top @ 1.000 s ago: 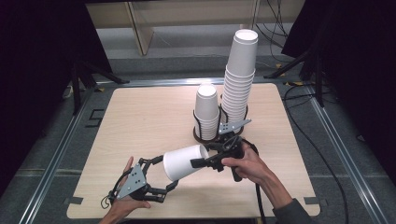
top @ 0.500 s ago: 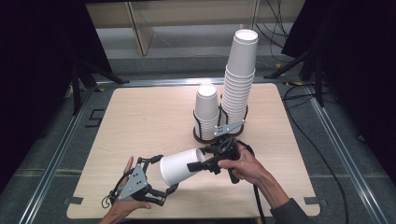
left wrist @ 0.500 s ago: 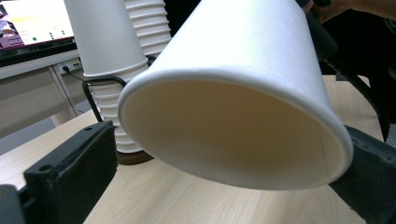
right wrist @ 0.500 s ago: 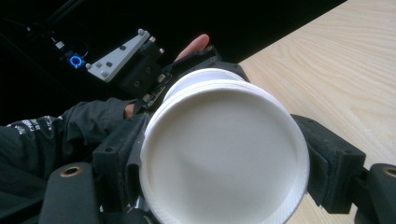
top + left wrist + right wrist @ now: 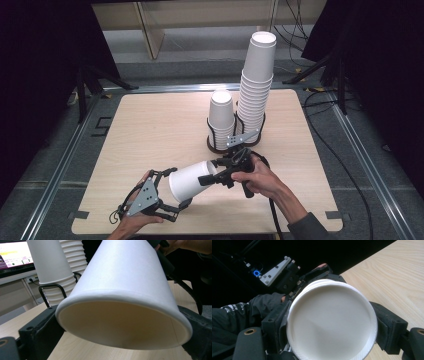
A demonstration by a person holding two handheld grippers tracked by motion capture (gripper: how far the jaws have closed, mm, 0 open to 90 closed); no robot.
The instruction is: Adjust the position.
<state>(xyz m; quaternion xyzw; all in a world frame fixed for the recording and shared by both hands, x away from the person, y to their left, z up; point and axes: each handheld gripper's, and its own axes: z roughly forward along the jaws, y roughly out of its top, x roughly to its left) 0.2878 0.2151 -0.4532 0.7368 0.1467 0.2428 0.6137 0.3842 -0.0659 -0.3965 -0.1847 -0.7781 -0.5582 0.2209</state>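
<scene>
A white paper cup (image 5: 187, 181) lies on its side above the table's front, between my two grippers. My right gripper (image 5: 210, 172) is shut on its narrow base; in the right gripper view the cup's base (image 5: 332, 322) sits pinched between both pads. My left gripper (image 5: 176, 189) is at the cup's wide mouth. In the left gripper view the cup's rim (image 5: 120, 315) spans the gap, touching the jaw on each side. The left jaws have just been closing with the cup between them.
A black wire rack (image 5: 235, 147) stands behind the right hand, holding a short cup stack (image 5: 221, 117) and a tall stack (image 5: 257, 85). The wooden table (image 5: 150, 125) has bare room at the left. A cable (image 5: 274, 220) trails from the right gripper.
The right gripper has carried the cup left and toward the front edge, bringing its mouth between the left gripper's jaws. The left hand has stayed put.
</scene>
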